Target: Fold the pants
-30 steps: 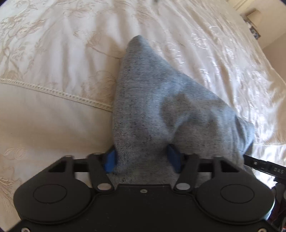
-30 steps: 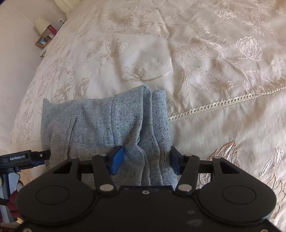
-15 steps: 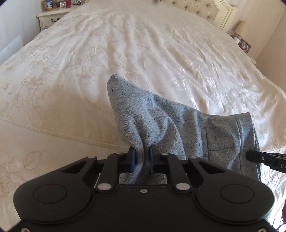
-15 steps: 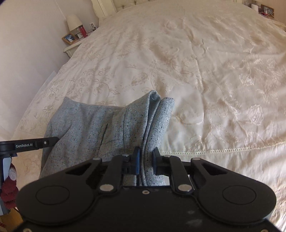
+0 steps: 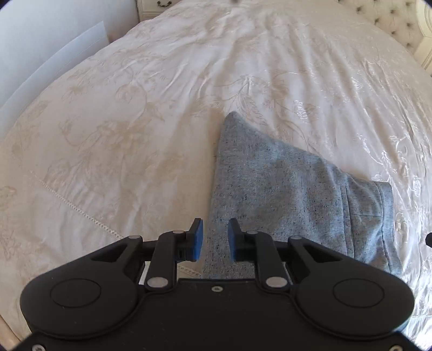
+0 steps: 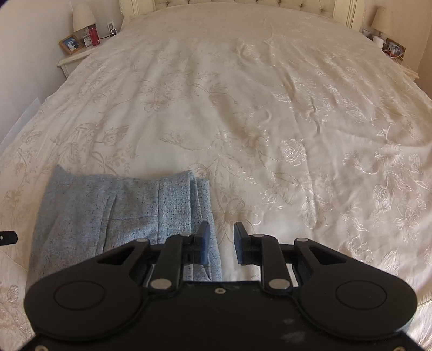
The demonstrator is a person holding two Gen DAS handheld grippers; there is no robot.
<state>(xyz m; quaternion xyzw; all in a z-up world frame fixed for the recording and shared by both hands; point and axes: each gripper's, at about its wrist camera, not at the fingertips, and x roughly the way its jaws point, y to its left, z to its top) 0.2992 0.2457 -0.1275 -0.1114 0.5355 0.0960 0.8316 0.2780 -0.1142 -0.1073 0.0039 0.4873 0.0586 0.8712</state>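
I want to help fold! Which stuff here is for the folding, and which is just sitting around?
For the folding: grey pants, left claw, right claw, both open.

Just sitting around: lamp, photo frame, red can, bedspread.

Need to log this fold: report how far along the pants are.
Done: the grey pants lie in a compact folded bundle on the bedspread. In hand: nothing; left tongs and right tongs have just been opening, pads clear of the cloth. Left: at most tidying the edges.
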